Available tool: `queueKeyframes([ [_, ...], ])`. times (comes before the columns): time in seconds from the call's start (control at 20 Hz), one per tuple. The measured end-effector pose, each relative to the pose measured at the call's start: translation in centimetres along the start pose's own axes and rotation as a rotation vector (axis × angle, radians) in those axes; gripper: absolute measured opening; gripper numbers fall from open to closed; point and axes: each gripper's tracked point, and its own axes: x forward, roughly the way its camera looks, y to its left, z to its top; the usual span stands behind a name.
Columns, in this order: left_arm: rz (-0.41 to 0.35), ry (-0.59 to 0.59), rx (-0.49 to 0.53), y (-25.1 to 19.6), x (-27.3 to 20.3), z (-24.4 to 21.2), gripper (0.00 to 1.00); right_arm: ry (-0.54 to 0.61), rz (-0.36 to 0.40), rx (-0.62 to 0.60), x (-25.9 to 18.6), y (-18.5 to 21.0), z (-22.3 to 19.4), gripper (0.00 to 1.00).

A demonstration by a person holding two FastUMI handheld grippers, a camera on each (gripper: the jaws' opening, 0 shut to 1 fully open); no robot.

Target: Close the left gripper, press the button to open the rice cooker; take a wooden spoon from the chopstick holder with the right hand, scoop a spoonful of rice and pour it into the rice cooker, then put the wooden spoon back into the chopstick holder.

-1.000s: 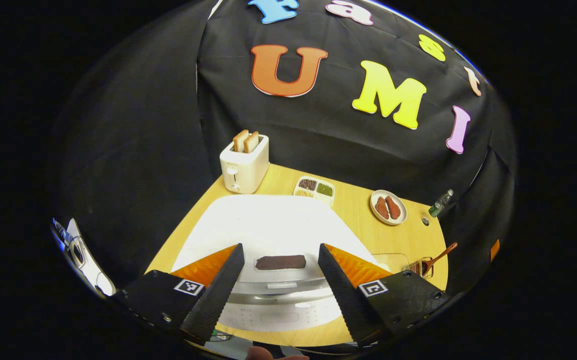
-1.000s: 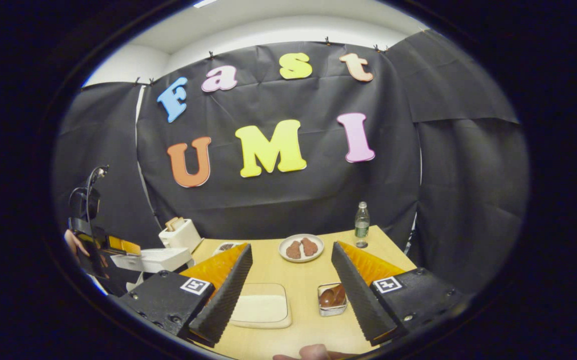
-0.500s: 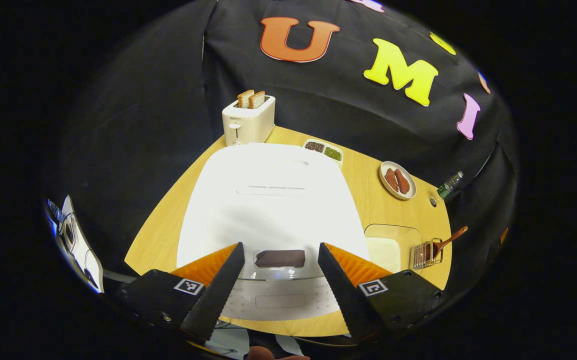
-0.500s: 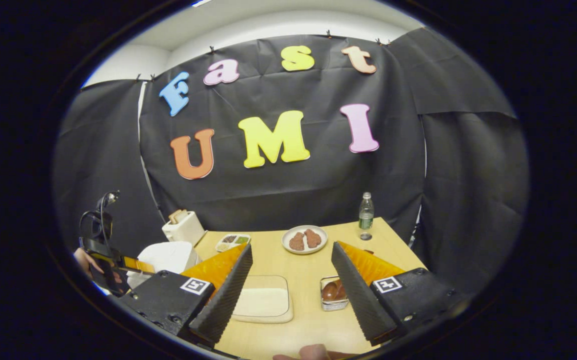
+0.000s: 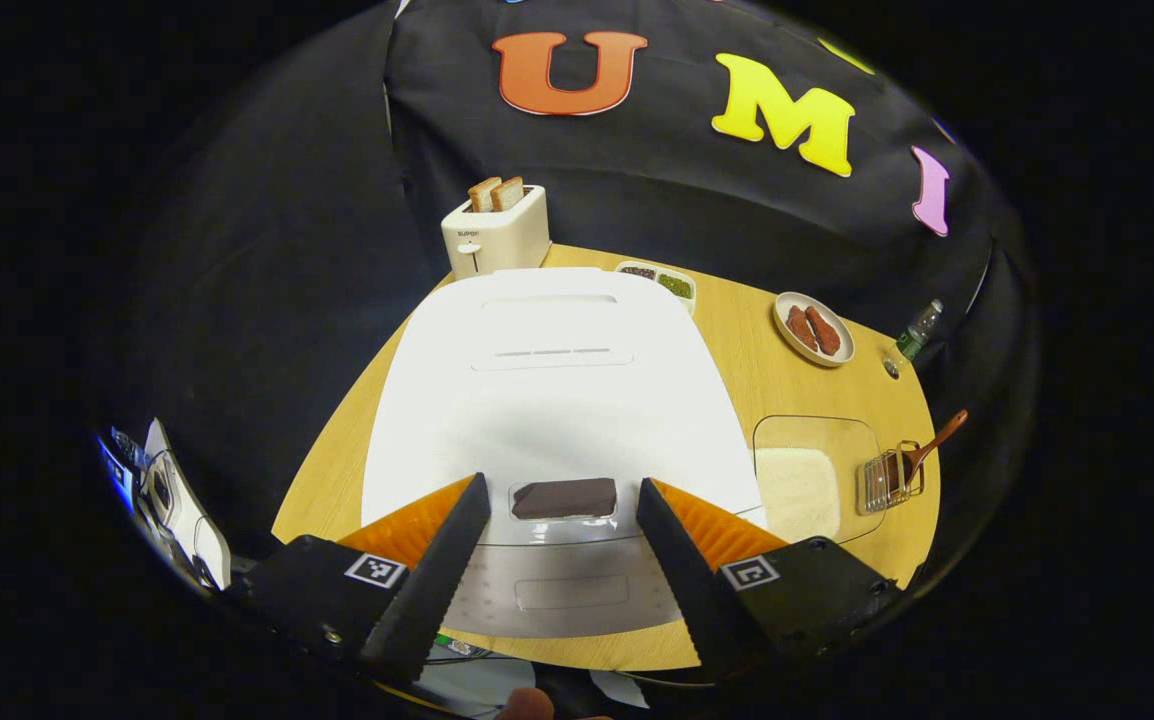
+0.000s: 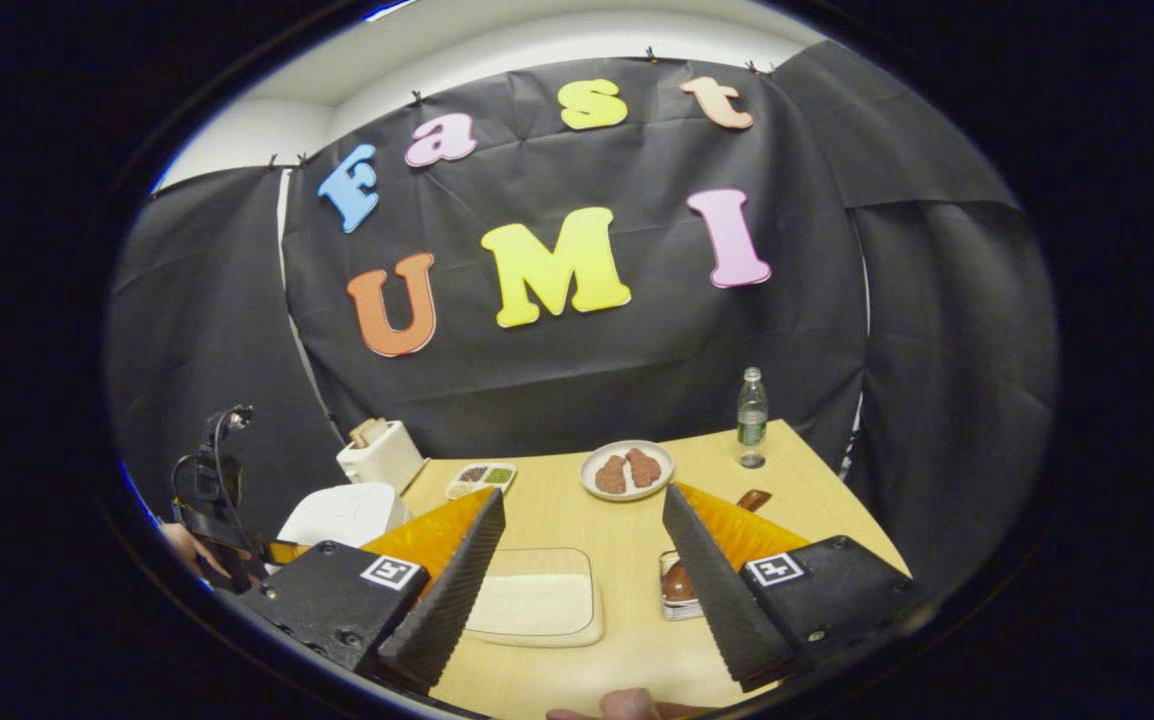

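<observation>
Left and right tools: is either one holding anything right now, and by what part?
Nothing is held. The left tool is open above the rice cooker; the right tool is open, and the wooden spoon sits in its holder.

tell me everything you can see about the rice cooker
The rice cooker is white, glossy and squarish with rounded corners, sitting on the wooden table in front of the toaster. Its lid is shut, with a slotted vent panel on top. A dark rectangular button sits at the front edge. The open left gripper hovers over that button; contact is unclear.
</observation>
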Motion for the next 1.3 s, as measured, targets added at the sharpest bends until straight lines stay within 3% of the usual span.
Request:
queueKeyframes([
  [0.6, 0.041, -0.06, -0.002, 0.1, 0.4, 1.6, 1.0, 0.021, 0.048, 0.019, 0.5, -1.4, -0.3, 1.0],
  [0.9, 0.071, -0.112, -0.009, 0.2, -0.2, 2.6, 0.95, 0.01, 0.075, -0.02, 1.4, -1.0, 0.4, 0.99],
  [1.1, 0.059, -0.235, -0.034, 0.0, -3.3, 5.2, 0.95, -0.032, 0.069, -0.052, 0.5, -0.2, 1.9, 1.0],
  [1.3, -0.001, -0.438, -0.039, -0.7, -10.5, 8.4, 0.95, -0.113, 0.05, -0.074, -3.4, 2.0, 4.0, 1.0],
])
